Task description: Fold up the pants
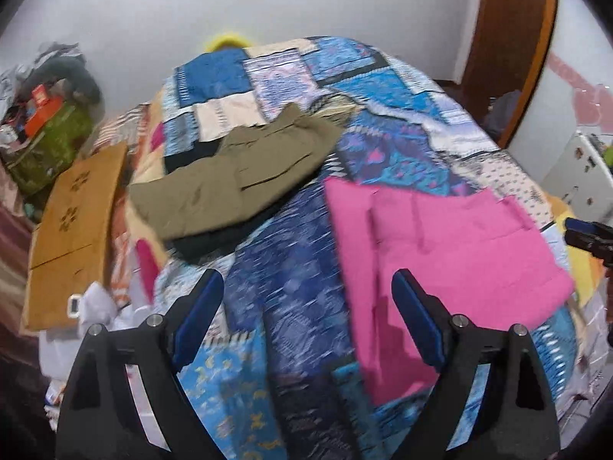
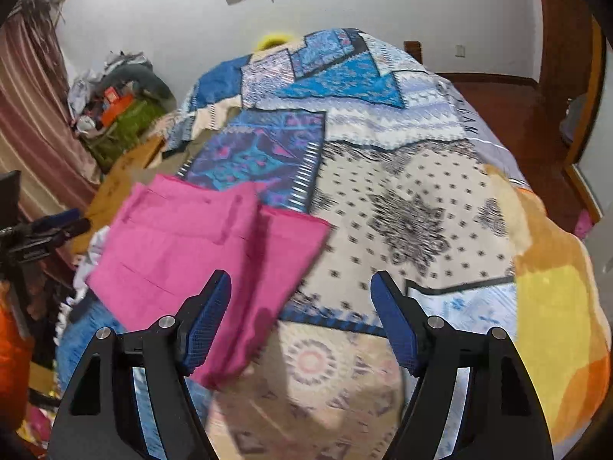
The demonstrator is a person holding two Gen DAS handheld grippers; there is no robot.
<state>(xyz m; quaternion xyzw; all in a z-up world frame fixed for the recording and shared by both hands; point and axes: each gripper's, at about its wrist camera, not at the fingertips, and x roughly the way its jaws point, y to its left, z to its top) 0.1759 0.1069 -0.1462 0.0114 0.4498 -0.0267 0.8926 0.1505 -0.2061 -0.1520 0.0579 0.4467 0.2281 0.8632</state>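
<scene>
Pink pants (image 1: 452,264) lie folded on the patchwork bedspread (image 1: 291,268), right of centre in the left wrist view. They also show in the right wrist view (image 2: 207,245), left of centre. My left gripper (image 1: 306,283) is open and empty, above the bed just left of the pink pants. My right gripper (image 2: 300,283) is open and empty, above the bed at the pants' right edge; it also shows in the left wrist view (image 1: 590,237) at the far right. Olive pants (image 1: 237,180) lie folded further back on the bed.
A brown cardboard box (image 1: 72,237) leans at the bed's left side. A pile of clothes and bags (image 1: 46,115) sits in the far left corner. A wooden door frame (image 1: 513,46) and a white cabinet (image 1: 578,176) stand at the right. An orange-yellow blanket (image 2: 555,299) covers the bed's right edge.
</scene>
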